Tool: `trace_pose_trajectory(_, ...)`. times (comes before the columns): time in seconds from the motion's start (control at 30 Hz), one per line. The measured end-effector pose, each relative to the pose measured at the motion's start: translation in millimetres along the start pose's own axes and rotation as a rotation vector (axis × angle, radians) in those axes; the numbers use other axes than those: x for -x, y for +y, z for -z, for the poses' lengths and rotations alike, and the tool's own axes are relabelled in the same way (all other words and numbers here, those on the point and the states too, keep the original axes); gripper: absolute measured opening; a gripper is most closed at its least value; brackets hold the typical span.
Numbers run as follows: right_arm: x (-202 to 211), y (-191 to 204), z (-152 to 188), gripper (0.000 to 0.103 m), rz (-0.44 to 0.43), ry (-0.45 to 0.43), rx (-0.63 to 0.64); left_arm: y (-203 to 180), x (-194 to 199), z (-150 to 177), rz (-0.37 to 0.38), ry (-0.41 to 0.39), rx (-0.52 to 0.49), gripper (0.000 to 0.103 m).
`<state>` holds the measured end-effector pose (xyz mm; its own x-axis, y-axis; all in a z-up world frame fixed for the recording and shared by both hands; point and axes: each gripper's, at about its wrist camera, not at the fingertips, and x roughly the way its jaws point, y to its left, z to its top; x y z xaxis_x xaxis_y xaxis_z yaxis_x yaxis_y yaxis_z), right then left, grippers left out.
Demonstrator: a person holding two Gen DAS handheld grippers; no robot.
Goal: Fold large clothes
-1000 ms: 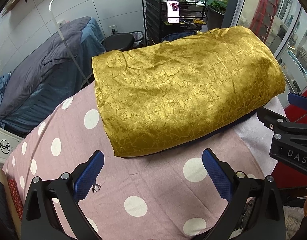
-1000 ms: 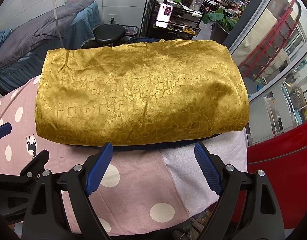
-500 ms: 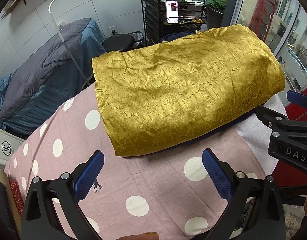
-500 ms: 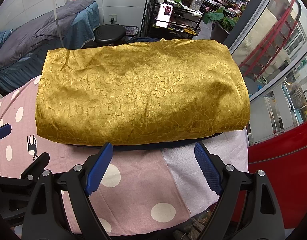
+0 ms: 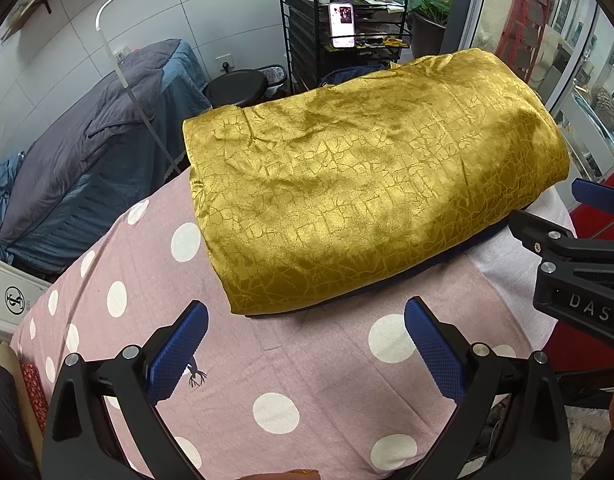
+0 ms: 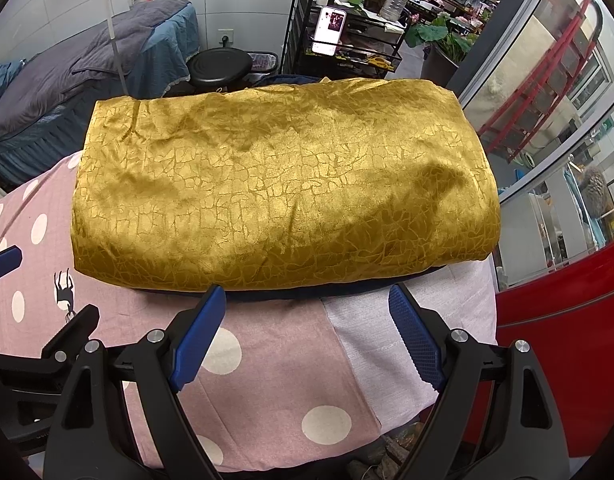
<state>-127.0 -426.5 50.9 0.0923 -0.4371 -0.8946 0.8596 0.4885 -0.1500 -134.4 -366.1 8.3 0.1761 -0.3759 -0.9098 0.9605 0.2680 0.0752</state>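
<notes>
While the left wrist view looked across the table (image 5: 291,364), which wore a pink cloth with white dots, the folded gold garment (image 5: 367,196) lay on its far half, its long axis running from the near left corner up toward the far right. A dark blue layer (image 5: 387,288) showed as a thin edge under its near side. The left tongs (image 5: 305,346) stood wide apart, both blue pads above the dotted cloth just short of the garment's near edge, gripping nothing. The right tongs (image 5: 595,196) came in from the right edge of this view, beside the garment's right end. Behind the table stood a black wire rack (image 5: 307,40) with bottles on its top shelf and a lit phone (image 5: 342,24) propped against it, a black stool (image 5: 237,86) and a bed (image 5: 87,152) with grey bedding.

From the right wrist view the gold garment (image 6: 283,192) lay crosswise, its long axis running left to right, the folded end at the right near the table's (image 6: 275,368) edge. The right tongs (image 6: 307,334) were spread wide and empty, the pad tips just at the dark blue layer (image 6: 307,292) along the near side; contact could not be told. One blue tip of the left tongs (image 6: 3,260) showed at the left edge, over the pink cloth.
</notes>
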Motion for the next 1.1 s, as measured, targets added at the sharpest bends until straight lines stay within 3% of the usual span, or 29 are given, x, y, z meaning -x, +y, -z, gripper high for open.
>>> trace_pose_trajectory(0.93, 0.1, 0.0, -2.9, 0.083, -0.002, -0.009, 0.0, -2.5, 0.6, -1.2, -0.015, -0.013, -0.008, 0.097)
trace_pose_trajectory(1.1, 0.1, -0.1, -3.0, 0.083, -0.002, -0.01, 0.0, -0.3, 1.2, -0.7, 0.056, -0.023, 0.026, 0.097)
